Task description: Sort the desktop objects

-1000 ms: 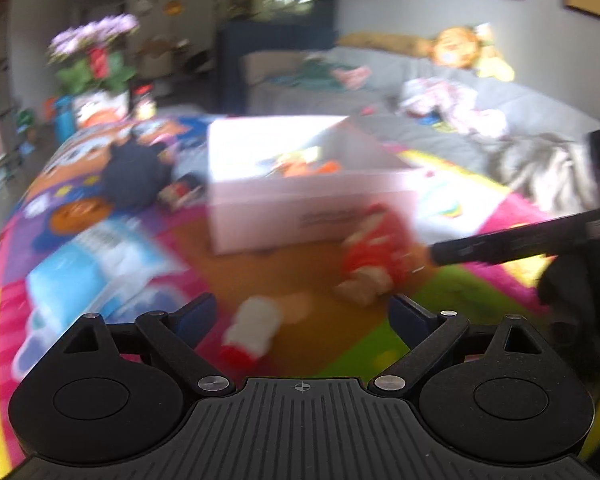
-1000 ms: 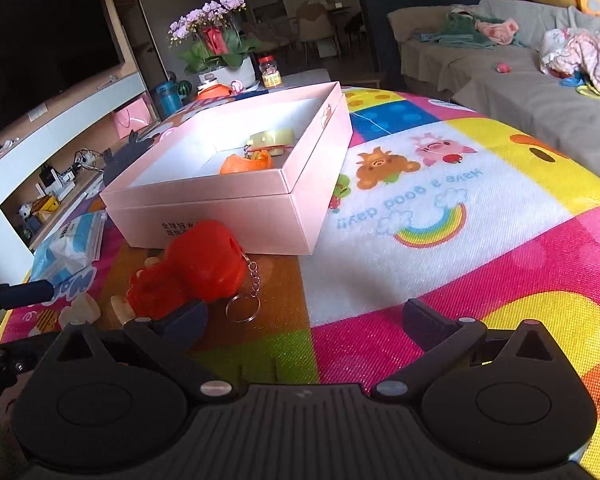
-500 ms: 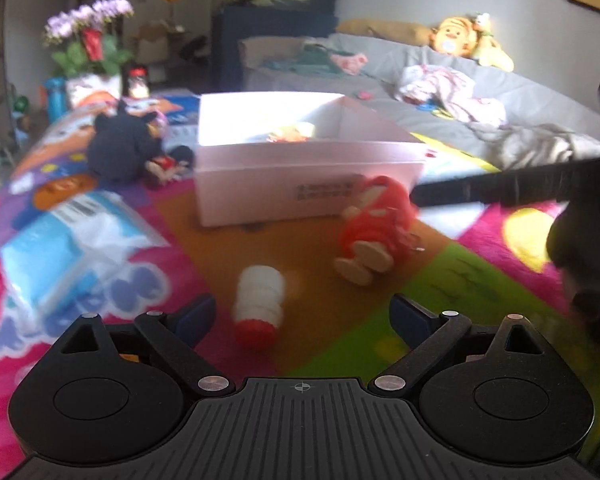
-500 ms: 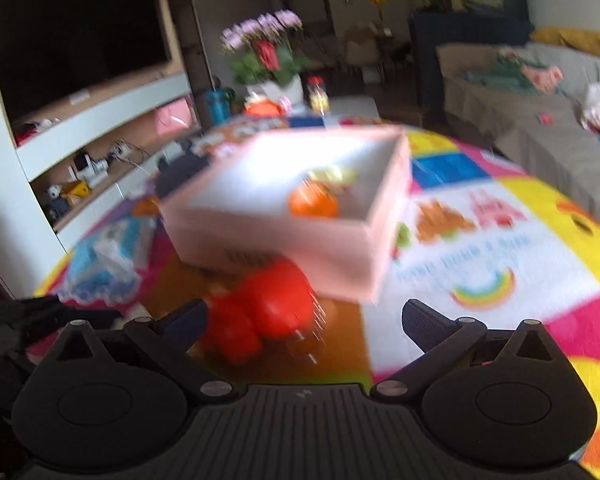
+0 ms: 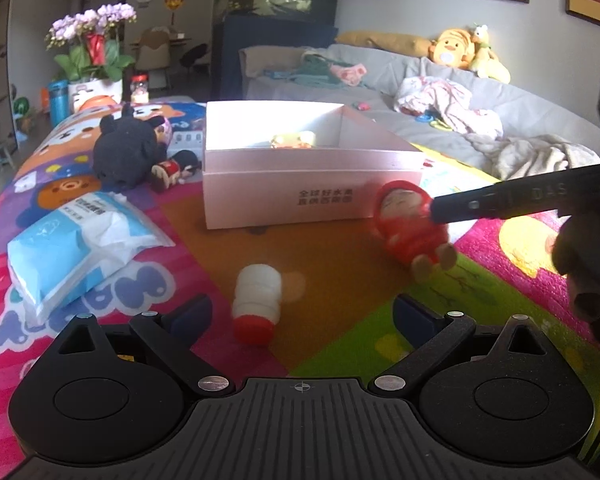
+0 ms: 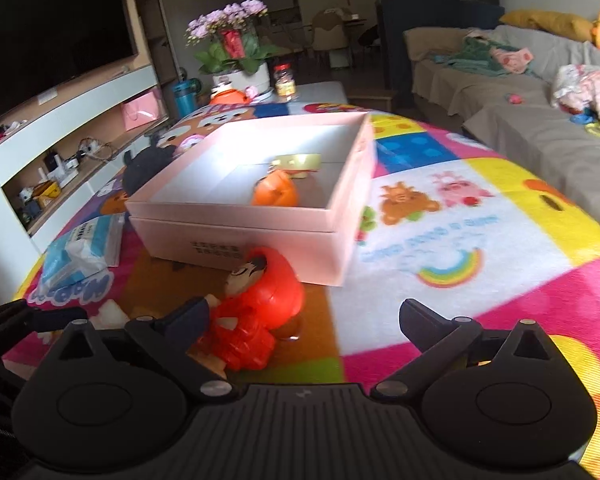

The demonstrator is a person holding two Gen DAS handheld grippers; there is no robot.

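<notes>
An open pink box [image 5: 300, 192] stands on the colourful mat; it also shows in the right wrist view [image 6: 260, 216], with an orange toy [image 6: 276, 194] and a yellow item inside. A red doll keychain [image 6: 256, 308] lies in front of the box, just ahead of my open right gripper [image 6: 302, 316], touching its left finger. In the left wrist view the doll [image 5: 412, 224] is tilted against the right gripper's finger [image 5: 520, 200]. A small white bottle with a red cap [image 5: 256, 304] lies between the fingers of my open left gripper [image 5: 302, 316].
A blue tissue pack [image 5: 76, 248] lies left. A black plush [image 5: 128, 152] and a small figure [image 5: 172, 170] lie left of the box. A sofa with clothes [image 5: 440, 100] runs behind. Flowers [image 6: 232, 44] and a TV shelf [image 6: 60, 92] stand at the back left.
Both grippers have moved closer to the mat. The right gripper's finger now touches the red doll and has tipped it. The white bottle now lies between the left fingers.
</notes>
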